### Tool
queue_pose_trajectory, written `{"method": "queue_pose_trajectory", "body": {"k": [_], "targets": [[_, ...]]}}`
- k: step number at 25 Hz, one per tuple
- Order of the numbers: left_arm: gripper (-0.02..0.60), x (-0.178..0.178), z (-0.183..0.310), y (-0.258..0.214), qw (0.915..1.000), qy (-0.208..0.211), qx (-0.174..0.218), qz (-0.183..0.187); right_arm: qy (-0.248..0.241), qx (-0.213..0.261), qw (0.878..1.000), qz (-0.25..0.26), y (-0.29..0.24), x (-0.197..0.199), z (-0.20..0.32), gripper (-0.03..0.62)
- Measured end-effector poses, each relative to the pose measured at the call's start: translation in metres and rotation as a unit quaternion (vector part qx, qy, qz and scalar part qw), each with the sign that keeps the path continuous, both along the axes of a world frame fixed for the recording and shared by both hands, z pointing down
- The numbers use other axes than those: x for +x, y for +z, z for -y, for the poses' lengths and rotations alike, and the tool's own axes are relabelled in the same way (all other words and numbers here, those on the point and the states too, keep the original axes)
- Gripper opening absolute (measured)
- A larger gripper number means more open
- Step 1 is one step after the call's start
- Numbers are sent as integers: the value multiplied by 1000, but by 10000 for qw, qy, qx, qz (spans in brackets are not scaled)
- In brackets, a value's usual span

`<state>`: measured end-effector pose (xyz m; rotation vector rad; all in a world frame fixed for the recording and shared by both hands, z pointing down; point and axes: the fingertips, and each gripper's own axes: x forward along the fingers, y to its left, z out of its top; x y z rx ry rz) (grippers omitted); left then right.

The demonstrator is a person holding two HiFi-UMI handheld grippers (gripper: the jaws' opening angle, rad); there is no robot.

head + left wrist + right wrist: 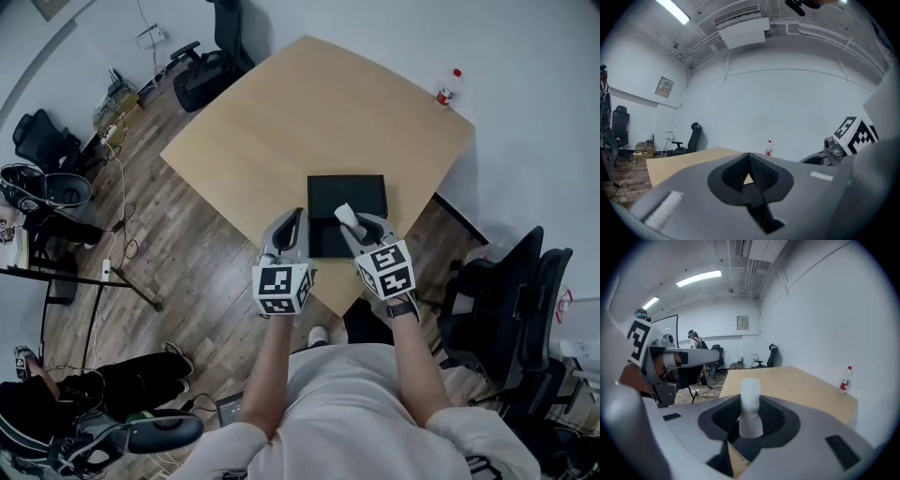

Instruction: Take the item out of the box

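Observation:
An open black box (347, 195) lies near the front edge of the wooden table (309, 112). My right gripper (353, 225) hangs above the box's front part and is shut on a small white cylindrical item (344, 213). In the right gripper view the white item (750, 399) stands upright between the dark pads of the right gripper (750, 422), held well above the table. My left gripper (290, 228) hovers just left of the box with its jaws together and nothing in them. The left gripper view shows the left gripper (749, 169) with its pad tips touching.
A water bottle (448, 87) with a red cap stands at the table's far right corner. Black office chairs sit at the far left (211, 66) and at the right (506, 300) of the table. Cables and gear lie on the wooden floor at the left (56, 187).

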<state>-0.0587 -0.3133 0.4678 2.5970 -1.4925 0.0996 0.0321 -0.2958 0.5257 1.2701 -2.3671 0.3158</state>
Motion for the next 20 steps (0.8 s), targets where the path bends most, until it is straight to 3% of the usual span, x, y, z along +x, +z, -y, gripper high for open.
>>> {"method": "queue_pose_trajectory", "body": {"k": [12,20], "targets": [[9,-4,-19,-28,9989,170,431,103,739,954,9922,322,-65,19,-24,130],[9,9,-25,-63,9946,406,882,358,1248,1994,9702,576,-129,50,-35,130]]}}
